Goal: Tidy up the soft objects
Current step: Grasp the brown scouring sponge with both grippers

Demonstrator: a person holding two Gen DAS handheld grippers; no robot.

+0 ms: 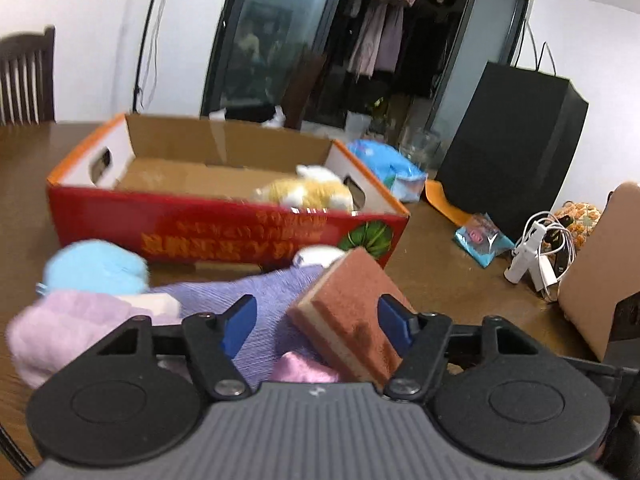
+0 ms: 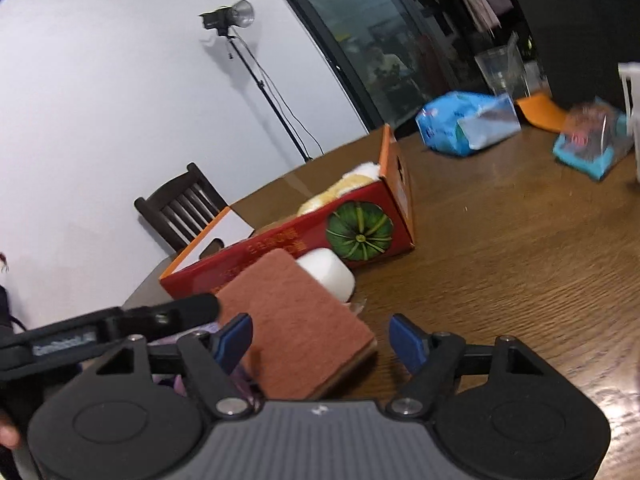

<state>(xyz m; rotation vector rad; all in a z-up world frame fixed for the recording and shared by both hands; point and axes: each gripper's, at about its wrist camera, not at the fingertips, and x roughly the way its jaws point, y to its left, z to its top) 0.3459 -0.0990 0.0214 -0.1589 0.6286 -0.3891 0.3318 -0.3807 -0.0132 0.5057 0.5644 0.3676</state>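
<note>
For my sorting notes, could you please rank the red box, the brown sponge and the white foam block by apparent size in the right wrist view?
1. red box
2. brown sponge, enlarged by nearness
3. white foam block, partly hidden

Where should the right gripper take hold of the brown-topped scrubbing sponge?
Grip the brown-topped scrubbing sponge across its two long side edges, coming from the near end. It lies tilted on the cloth pile, its slab between the open fingers of the right gripper.

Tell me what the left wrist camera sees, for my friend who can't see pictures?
A brown sponge sits tilted between the open jaws of the left gripper, on a heap of soft cloths: purple, pink and light blue. Behind them, on the wooden table, a red cardboard box holds a yellow-and-white plush toy.
</note>
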